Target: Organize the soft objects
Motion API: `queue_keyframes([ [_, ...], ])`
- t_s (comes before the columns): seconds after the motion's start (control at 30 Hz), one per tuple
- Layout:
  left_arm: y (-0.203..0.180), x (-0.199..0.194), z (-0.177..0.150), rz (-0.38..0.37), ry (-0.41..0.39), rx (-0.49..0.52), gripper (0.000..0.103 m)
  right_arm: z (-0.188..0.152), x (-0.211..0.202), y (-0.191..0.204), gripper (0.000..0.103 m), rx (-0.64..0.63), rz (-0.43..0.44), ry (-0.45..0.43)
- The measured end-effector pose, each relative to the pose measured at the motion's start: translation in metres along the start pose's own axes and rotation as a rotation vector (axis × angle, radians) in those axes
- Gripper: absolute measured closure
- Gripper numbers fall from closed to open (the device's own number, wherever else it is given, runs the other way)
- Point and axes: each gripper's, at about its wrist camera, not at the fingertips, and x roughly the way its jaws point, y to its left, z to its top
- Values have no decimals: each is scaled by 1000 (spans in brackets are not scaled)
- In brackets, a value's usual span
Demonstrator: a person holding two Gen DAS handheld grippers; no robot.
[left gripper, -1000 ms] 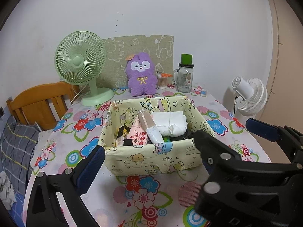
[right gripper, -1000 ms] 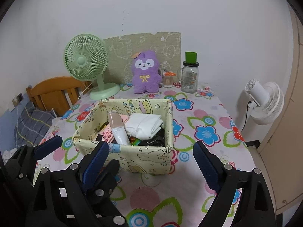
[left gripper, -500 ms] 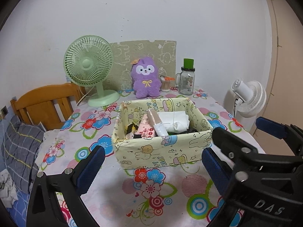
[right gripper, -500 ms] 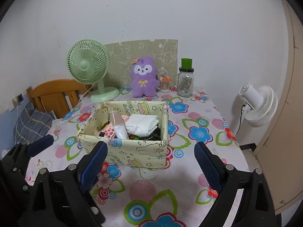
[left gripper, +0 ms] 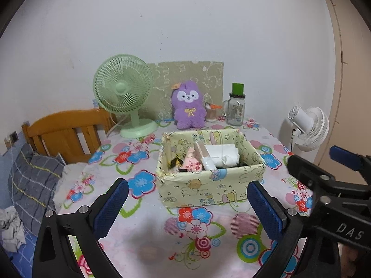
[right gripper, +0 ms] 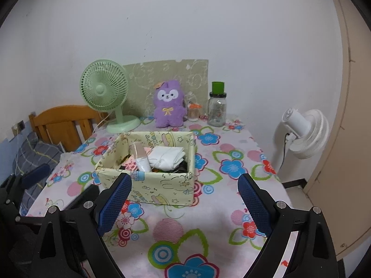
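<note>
Only left view: crumpled paper [left gripper: 10, 234] (bed side) | both grippers empty

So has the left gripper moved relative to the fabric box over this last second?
Yes. In the left wrist view the fabric box now looks smaller and farther beyond the open left gripper, so that gripper has drawn back from it.
</note>
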Motion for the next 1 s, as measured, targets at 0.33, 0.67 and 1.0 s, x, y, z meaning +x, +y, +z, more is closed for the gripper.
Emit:
queue_keyframes([
  [0.33,12,-20,2,7,-37,-36,0,0,-18,-17,8,39,-14,-35],
  [0.67,15,-37,5,-1,-74,-51,0,-2,-36,-30,5,56,-39,-67],
  [1.0,21,-41,4,-6,-57,-95,0,-2,-43,-30,5,59,-36,-86],
])
